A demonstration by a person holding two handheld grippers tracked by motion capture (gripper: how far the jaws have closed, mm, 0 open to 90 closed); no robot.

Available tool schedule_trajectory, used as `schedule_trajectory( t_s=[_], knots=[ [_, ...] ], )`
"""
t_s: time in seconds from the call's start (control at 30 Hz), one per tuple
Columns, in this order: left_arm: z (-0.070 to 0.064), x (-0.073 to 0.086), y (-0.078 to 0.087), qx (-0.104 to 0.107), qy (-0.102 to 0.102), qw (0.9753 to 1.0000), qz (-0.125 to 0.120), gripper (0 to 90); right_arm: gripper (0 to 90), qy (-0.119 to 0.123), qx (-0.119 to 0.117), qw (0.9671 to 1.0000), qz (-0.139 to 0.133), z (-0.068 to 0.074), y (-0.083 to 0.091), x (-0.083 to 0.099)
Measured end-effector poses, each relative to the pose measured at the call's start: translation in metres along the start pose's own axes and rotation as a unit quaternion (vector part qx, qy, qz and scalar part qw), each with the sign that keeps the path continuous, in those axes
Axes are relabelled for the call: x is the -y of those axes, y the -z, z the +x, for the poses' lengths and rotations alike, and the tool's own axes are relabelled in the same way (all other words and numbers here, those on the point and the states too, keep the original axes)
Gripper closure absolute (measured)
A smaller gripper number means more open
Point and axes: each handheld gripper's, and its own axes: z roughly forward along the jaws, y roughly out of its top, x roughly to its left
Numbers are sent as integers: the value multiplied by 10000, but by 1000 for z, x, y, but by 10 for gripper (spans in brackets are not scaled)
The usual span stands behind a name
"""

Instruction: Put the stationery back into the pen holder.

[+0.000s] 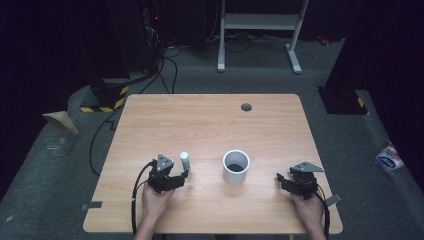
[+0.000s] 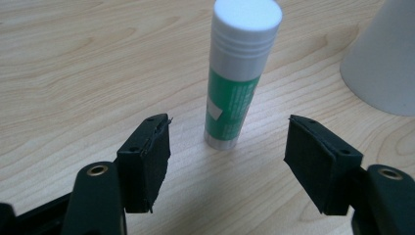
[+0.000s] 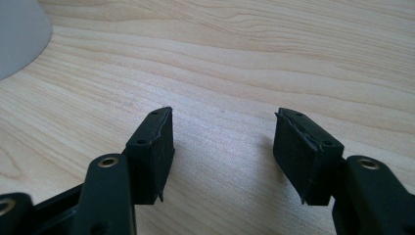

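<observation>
A glue stick with a white cap and green label stands upright on the wooden table, left of a white cup. My left gripper rests just in front of the stick, open; in the left gripper view the glue stick stands a little beyond the jaws, apart from both pads, and the left gripper holds nothing. The cup's wall shows at the right there. My right gripper sits open on the table to the right of the cup, with bare wood between its jaws.
A small dark grommet is set in the table near its far edge. Beyond the table are a white metal frame, cables on the floor and a yellow-black striped base. A cup edge shows top left in the right gripper view.
</observation>
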Motion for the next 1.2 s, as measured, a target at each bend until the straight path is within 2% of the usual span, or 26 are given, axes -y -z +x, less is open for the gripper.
schedule_trajectory(
  t_s=[0.23,0.37,0.4,0.47,0.67,0.9,1.03,1.2],
  knots=[
    [-2,-6,-7,20,-19,10000,-55,368,402,-1,-2,10000,0,0,0,0],
    [-4,-11,-13,-68,-18,10000,-42,393,402,0,-2,10000,0,0,0,0],
    [-4,-13,-15,-129,-42,9999,-29,417,402,-1,-2,10000,0,0,0,0],
    [-5,-14,-16,-136,-51,9999,-55,429,402,1,-3,10000,-3,0,0,0],
    [-5,-14,-18,-181,-104,9998,-59,545,402,-19,4,10000,-8,-1,0,0],
    [-6,-14,-17,-156,-198,9996,-152,644,402,-18,3,10000,-8,-1,0,0],
    [-6,-14,-17,-170,-241,9995,-148,649,402,-24,4,10000,-9,-1,0,0],
    [-7,-14,-15,-117,-198,9995,-219,651,398,-17,-5,10000,-17,-1,0,0]
  ],
)
